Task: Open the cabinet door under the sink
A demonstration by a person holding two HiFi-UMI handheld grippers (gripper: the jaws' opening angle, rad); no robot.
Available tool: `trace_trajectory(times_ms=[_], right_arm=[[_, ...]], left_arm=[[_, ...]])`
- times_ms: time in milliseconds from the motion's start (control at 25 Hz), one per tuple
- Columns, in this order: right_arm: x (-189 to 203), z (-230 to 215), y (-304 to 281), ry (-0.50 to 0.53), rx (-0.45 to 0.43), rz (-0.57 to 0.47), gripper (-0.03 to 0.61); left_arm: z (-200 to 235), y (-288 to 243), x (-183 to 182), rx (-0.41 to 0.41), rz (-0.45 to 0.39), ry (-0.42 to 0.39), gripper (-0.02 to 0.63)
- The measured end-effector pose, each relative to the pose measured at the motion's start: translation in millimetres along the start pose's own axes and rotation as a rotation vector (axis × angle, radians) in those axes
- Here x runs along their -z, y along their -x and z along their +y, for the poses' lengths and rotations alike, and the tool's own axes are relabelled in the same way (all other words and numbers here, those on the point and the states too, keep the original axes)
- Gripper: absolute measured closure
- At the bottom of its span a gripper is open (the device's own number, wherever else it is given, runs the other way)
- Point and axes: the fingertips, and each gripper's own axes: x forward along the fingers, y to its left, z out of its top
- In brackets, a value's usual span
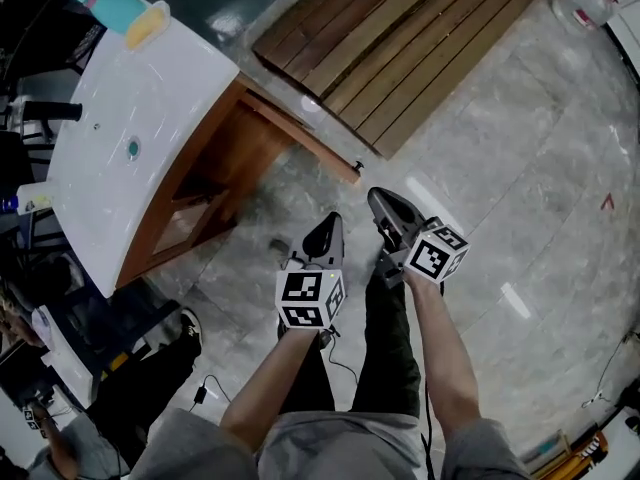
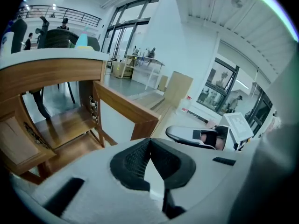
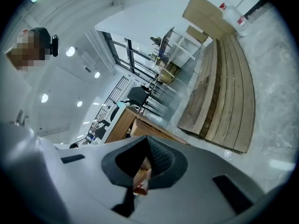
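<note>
Task thing: the brown wooden cabinet door [image 1: 300,133] under the white curved sink desk [image 1: 130,98] stands swung out from the brown wooden cabinet [image 1: 185,203]. Its free edge is over the grey stone floor [image 1: 480,218].
Opening: in the left tool view the door [image 2: 124,107] is turned well away from the front, and I can look past it to the wooden shelf [image 2: 63,122] inside.
Second panel: at the left of the opening there is another wooden panel with a dark ornament [image 2: 16,143]. I cannot tell if it is a second door.
Left tool [image 1: 328,230]: closed. In its own view the left tool [image 2: 149,141] has its jaws together with nothing between them. It is in the air in front of me, well apart from the door.
Right tool [image 1: 385,208]: also closed and empty. Its own view shows the right tool [image 3: 147,141] with the jaws together. It is just beside the left tool, away from the cabinet.
Done: I judge that the opening itself is finished, because the door is wide open and no tool touches it.
Left: I think almost nothing, only to take both tools back.
</note>
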Motion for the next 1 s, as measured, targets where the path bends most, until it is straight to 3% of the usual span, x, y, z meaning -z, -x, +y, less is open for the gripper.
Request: trace_trajectory(times_ms=[280,760,1000], right_arm=[[-23,62,22,0.091,0.023,-0.049,0.569],[-68,156,41,0.151,0.033,-0.146,0.569],[-95,217,50,0.288,0.045,-0.183,0.569]], left_arm=[[-10,47,-38,0.023,-0.027,0.01,0.606],[-32,115,-116,0.081,-0.128,-0.029,0.606],[-39,151,-157,0.104,-0.191,-0.056,0.606]])
